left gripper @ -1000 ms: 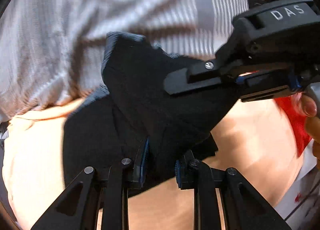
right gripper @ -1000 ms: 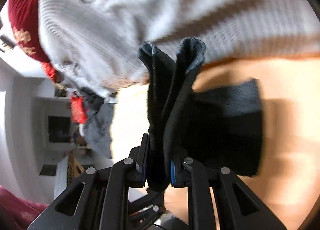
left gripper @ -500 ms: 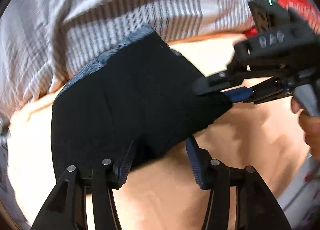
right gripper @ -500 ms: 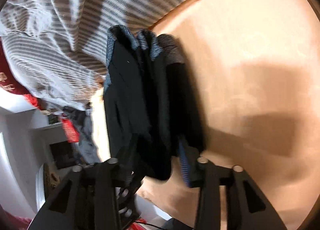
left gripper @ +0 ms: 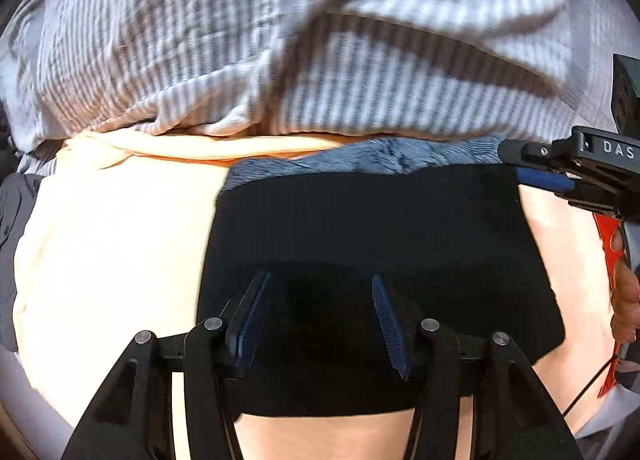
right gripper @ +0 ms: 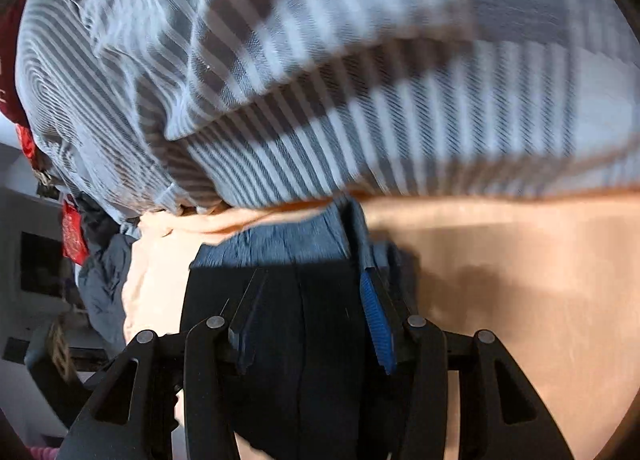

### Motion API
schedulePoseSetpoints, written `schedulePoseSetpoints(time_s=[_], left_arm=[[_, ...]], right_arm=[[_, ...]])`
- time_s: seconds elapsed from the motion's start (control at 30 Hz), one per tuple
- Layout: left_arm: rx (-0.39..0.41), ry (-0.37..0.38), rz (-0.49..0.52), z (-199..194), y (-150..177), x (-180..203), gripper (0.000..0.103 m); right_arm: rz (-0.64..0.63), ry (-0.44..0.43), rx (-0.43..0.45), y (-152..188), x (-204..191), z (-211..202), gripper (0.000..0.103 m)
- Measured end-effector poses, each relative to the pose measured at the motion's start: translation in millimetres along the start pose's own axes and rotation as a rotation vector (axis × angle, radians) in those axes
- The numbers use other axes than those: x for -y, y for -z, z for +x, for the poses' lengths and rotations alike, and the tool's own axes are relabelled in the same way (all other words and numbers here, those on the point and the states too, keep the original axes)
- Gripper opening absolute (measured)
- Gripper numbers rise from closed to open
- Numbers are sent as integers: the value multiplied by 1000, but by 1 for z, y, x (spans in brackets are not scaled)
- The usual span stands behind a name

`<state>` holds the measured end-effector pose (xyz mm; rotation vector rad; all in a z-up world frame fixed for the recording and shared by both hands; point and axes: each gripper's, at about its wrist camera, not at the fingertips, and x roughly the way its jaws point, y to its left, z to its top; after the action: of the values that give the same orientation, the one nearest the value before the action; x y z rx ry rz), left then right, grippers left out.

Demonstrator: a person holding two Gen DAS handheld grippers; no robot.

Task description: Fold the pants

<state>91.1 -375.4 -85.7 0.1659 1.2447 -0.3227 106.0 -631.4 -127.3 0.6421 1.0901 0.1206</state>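
Observation:
The black pants (left gripper: 380,227) lie folded in a flat rectangle on the peach bed sheet (left gripper: 112,240), their blue-grey waistband (left gripper: 360,161) at the far edge. My left gripper (left gripper: 319,280) hovers open over the near part of the pants; its pads do not press on the cloth. At the far right corner of the pants my right gripper (left gripper: 520,163) shows with its jaws apart. In the right wrist view the right gripper (right gripper: 314,276) is open above the right end of the pants (right gripper: 312,340), fabric showing between the fingers but not pinched.
A grey-and-white striped duvet (left gripper: 280,59) is bunched along the far side of the sheet, close behind the waistband. A person's hand (left gripper: 626,300) and something red (left gripper: 608,236) sit at the right edge. Grey clothes (right gripper: 104,280) lie past the bed's left end.
Both grippers were shut on the bunched pants held up off the bed. They have opened and let go, and the pants now rest flat and folded on the sheet.

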Motion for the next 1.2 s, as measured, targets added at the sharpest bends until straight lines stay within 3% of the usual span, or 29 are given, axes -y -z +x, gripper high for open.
schedulePoseSetpoints(time_s=[0.07,0.17,0.2,0.23,0.4,0.5,0.6,0.73,0.87,1.0,1.1,1.2], left_arm=[[-11,-9,-2,3,1,-4,53],[-57,-9,5,16,0,-7,53],[-83,-1,8,19,3,-7,53],[-101,6,8,23,4,-7,53],[-114,31,55,28,15,8,54],[-93,25,112,28,24,24,54],[-81,22,120,32,27,27,54],[-72,29,130,35,29,26,54],[-67,10,136,36,31,29,54],[-69,11,126,34,31,30,54],[-68,18,130,38,32,31,54],[-63,13,131,40,32,29,54]], right_arm=[[-23,8,1,-7,-9,10,47],[-19,-1,-41,-9,-13,17,8],[3,-31,-55,-7,-10,15,7],[8,-41,-53,-4,-9,13,6],[-17,72,-68,13,0,-4,6],[-16,187,-91,23,18,-3,0],[74,251,-125,36,47,4,0],[164,193,-60,47,55,-18,3],[92,116,33,33,23,-31,4],[6,100,-7,26,-10,-10,4],[-34,175,-104,45,-11,19,3],[-39,171,-76,61,-2,18,3]])
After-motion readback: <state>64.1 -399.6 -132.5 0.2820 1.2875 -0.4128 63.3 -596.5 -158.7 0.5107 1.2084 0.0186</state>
